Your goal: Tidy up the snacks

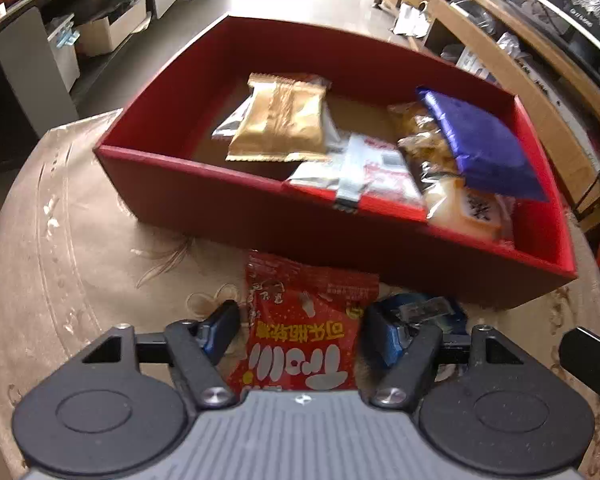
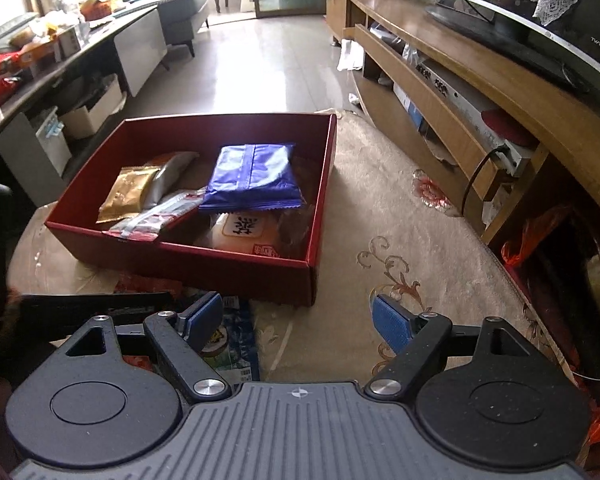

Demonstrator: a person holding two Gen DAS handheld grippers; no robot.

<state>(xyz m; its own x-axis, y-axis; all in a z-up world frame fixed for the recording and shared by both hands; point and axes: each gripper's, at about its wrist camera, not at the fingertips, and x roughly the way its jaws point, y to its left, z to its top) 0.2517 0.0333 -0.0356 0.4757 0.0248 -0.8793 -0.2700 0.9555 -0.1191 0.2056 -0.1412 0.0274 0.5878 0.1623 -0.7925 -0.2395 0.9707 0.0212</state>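
Through the left wrist view, the left gripper (image 1: 302,334) tilted steeply down over a red foil snack packet with white lettering (image 1: 306,328), which lay flat on the beige patterned cloth (image 1: 80,248) just in front of the open red cardboard box (image 1: 228,208). Its blue-padded fingers (image 1: 220,330) stood on either side of the packet, apart from its edges, not yet gripping. A gold wrapper (image 1: 282,120) and a dark blue pouch (image 1: 480,140) lay inside the box.

Through the right wrist view, the right gripper (image 2: 298,320) hung released over bare cloth near the box's corner, a blue-and-white printed packet (image 2: 234,344) lying beneath its left finger (image 2: 202,316).
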